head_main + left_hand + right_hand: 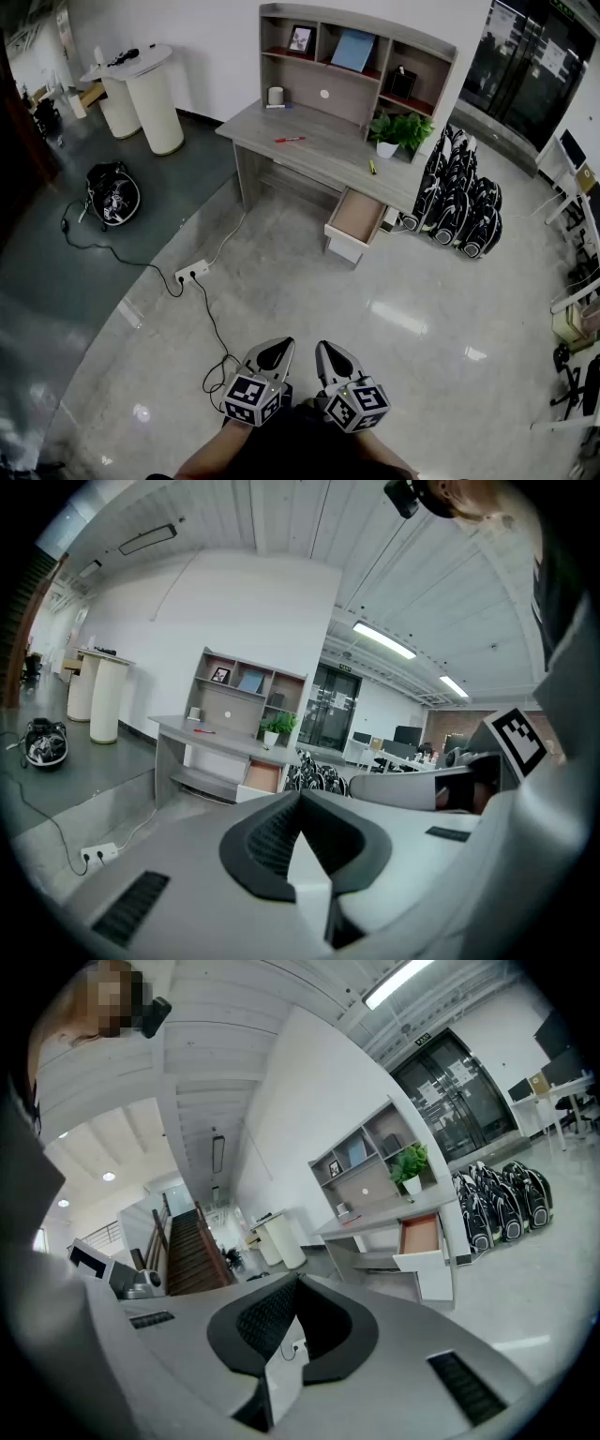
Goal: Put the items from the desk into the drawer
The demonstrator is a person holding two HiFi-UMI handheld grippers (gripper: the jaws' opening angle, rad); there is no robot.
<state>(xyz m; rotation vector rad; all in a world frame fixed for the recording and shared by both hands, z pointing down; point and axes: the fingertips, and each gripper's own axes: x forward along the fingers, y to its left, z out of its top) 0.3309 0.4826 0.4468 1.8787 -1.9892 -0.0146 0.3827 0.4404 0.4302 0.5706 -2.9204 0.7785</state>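
Far ahead stands a grey desk with a shelf unit on top. A red pen, a small yellow item, a blue pen and a white cup lie on it. Its drawer is pulled out, and its brown inside looks empty. Low in the head view, near my body and well short of the desk, are my left gripper and right gripper. Both have their jaws together and hold nothing. The desk and the open drawer also show far off in both gripper views.
A potted plant stands on the desk's right end. Several black backpacks lean beside the desk. A white power strip and its black cable cross the glossy floor on the left. A black bag and a white round counter are further left.
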